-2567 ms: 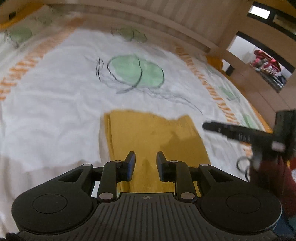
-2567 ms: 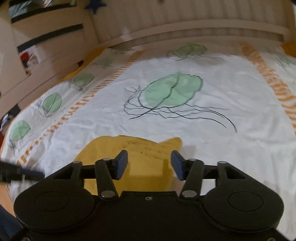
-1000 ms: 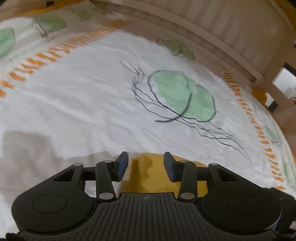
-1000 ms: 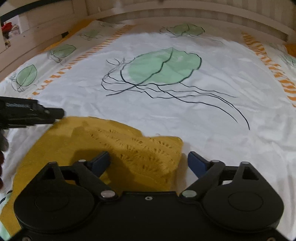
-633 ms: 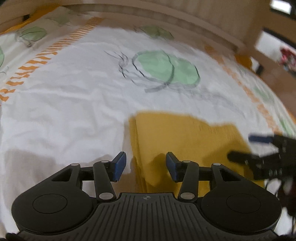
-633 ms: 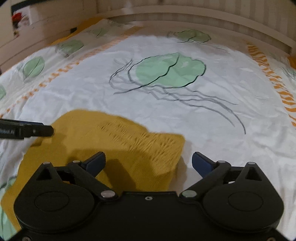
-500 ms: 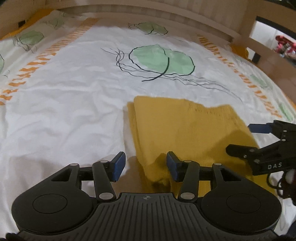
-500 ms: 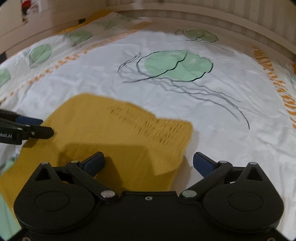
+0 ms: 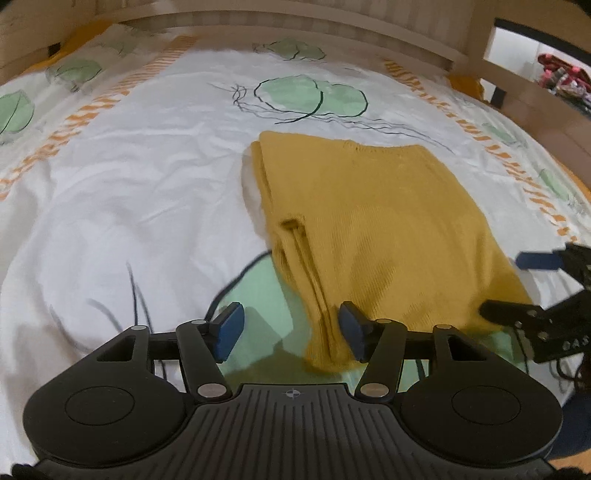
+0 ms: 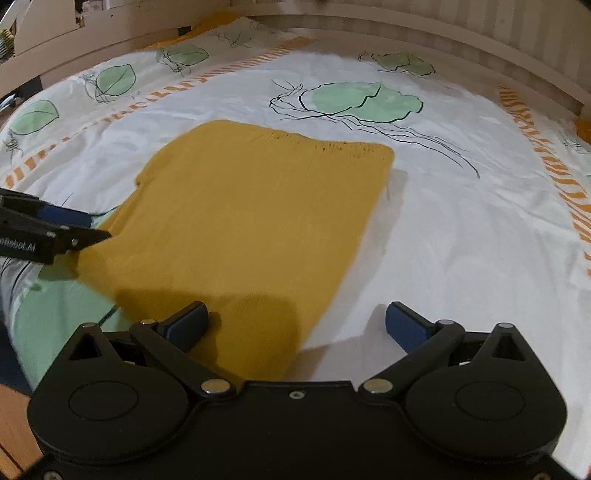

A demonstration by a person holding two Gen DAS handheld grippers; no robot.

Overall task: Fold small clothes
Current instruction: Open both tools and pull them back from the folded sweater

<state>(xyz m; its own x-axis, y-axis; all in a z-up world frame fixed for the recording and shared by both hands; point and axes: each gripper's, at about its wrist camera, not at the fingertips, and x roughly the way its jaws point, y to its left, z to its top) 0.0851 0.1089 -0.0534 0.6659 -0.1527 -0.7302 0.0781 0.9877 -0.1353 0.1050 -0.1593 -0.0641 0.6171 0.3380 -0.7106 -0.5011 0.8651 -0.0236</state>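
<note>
A mustard-yellow knitted garment [image 9: 373, 221] lies folded flat on the bed, its stacked folded edges along its left side. It also shows in the right wrist view [image 10: 255, 210]. My left gripper [image 9: 291, 326] is open and empty, just above the garment's near left corner. My right gripper [image 10: 295, 326] is wide open and empty, over the garment's near right corner. The right gripper's fingers [image 9: 543, 260] show at the right edge of the left wrist view. The left gripper's fingers [image 10: 48, 229] show at the left edge of the right wrist view.
The bed sheet [image 9: 129, 177] is white with green leaf prints and orange striped bands. A wooden slatted bed frame [image 10: 443, 29] runs along the far side. A doorway [image 9: 532, 62] opens at the far right. The bed's near edge is at bottom left [image 10: 11, 424].
Both grippers have drawn back toward the bed's near edge and let go, the right one opening wide. The garment now lies flat and more of it shows.
</note>
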